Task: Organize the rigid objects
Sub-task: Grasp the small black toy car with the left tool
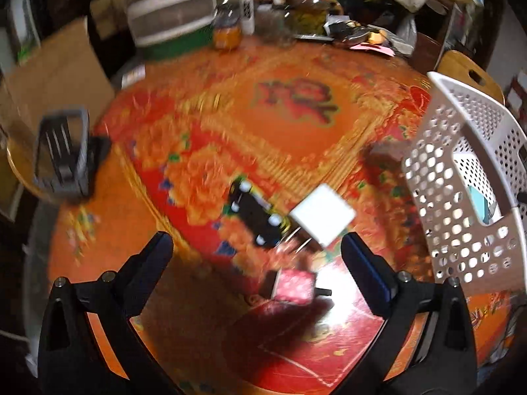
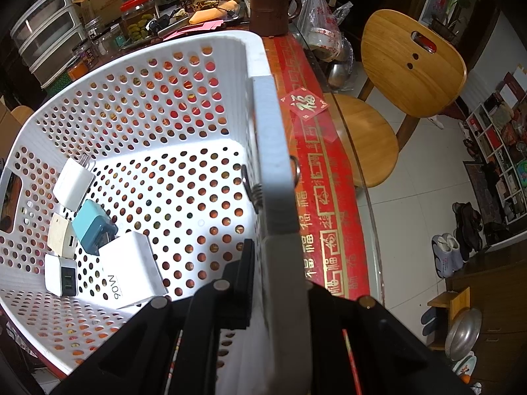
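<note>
In the left wrist view my left gripper (image 1: 257,247) is open and empty above the round table. Below it lie a black device with white feet (image 1: 258,214), a white square charger (image 1: 322,214) and a small red box (image 1: 294,286). The white perforated basket (image 1: 461,197) stands tilted at the right. In the right wrist view my right gripper (image 2: 280,263) is shut on the basket's rim (image 2: 273,164). Inside the basket lie several chargers: white (image 2: 74,184), teal (image 2: 94,225), cream (image 2: 61,240), white with a black face (image 2: 61,275) and a large white one (image 2: 131,268).
A dark grey stand (image 1: 62,154) sits at the table's left edge. Jars and clutter (image 1: 263,16) line the far side. A brown mug (image 2: 271,10) stands behind the basket. A wooden chair (image 2: 395,92) is beside the table at the right.
</note>
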Action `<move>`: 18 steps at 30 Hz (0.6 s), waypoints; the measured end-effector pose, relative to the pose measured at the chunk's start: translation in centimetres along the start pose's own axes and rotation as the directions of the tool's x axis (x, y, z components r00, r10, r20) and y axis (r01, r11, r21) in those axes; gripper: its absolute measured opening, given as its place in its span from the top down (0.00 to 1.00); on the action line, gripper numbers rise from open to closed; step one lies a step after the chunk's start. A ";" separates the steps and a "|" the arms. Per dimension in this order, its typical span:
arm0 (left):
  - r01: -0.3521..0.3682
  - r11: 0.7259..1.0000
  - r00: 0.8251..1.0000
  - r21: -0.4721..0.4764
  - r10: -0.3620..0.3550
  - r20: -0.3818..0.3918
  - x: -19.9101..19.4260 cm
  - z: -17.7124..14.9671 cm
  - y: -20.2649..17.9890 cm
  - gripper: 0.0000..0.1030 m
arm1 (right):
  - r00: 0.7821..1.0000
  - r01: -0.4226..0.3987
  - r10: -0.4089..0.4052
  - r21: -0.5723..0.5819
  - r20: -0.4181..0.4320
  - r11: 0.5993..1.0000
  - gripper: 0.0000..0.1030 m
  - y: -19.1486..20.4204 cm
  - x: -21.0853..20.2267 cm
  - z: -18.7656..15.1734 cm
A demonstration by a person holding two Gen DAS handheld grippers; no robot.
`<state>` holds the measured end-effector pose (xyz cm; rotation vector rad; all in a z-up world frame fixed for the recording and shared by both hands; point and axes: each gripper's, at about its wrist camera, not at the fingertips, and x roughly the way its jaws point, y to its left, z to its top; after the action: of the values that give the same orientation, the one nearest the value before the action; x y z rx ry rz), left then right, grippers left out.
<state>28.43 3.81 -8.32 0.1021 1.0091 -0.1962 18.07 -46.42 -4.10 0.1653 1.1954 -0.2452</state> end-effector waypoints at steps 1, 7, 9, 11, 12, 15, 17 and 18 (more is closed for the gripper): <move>0.003 1.000 1.000 -0.007 -0.003 -0.004 0.5 -0.2 0.2 0.03 | 1.000 0.000 0.000 0.000 0.000 1.000 0.92 0.0 0.0 0.0; 0.000 0.996 0.999 -0.092 -0.003 -0.033 3.0 0.8 1.6 0.15 | 1.000 -0.002 0.002 0.003 0.000 1.000 0.92 0.0 0.0 0.0; -0.008 0.991 0.999 -0.136 0.001 -0.052 4.1 1.5 2.3 0.23 | 1.000 -0.002 0.002 0.002 0.000 1.000 0.92 0.0 0.1 0.0; -0.015 0.989 0.998 -0.148 0.005 -0.068 5.0 2.2 2.3 0.28 | 1.000 0.000 0.000 0.001 -0.001 1.000 0.92 0.1 0.1 0.0; -0.027 0.989 0.997 -0.143 0.016 -0.076 5.4 2.4 2.1 0.30 | 1.000 0.000 0.000 0.000 -0.001 1.000 0.92 0.1 0.1 0.0; -0.030 0.989 0.995 -0.146 0.016 -0.100 6.4 2.9 1.7 0.41 | 1.000 0.003 -0.003 -0.003 -0.002 1.000 0.92 0.1 0.1 -0.1; -0.038 0.988 0.994 -0.150 0.022 -0.109 6.9 3.1 1.5 0.50 | 1.000 0.003 -0.003 -0.003 -0.002 1.000 0.92 0.2 0.0 -0.1; -0.048 0.988 0.994 -0.150 0.032 -0.109 7.0 3.2 1.5 0.53 | 1.000 0.003 -0.003 -0.003 -0.002 1.000 0.92 0.2 0.0 -0.1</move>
<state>35.04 3.86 -12.53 -0.0068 1.1235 -0.0772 18.07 -46.25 -4.16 0.1613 1.1979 -0.2461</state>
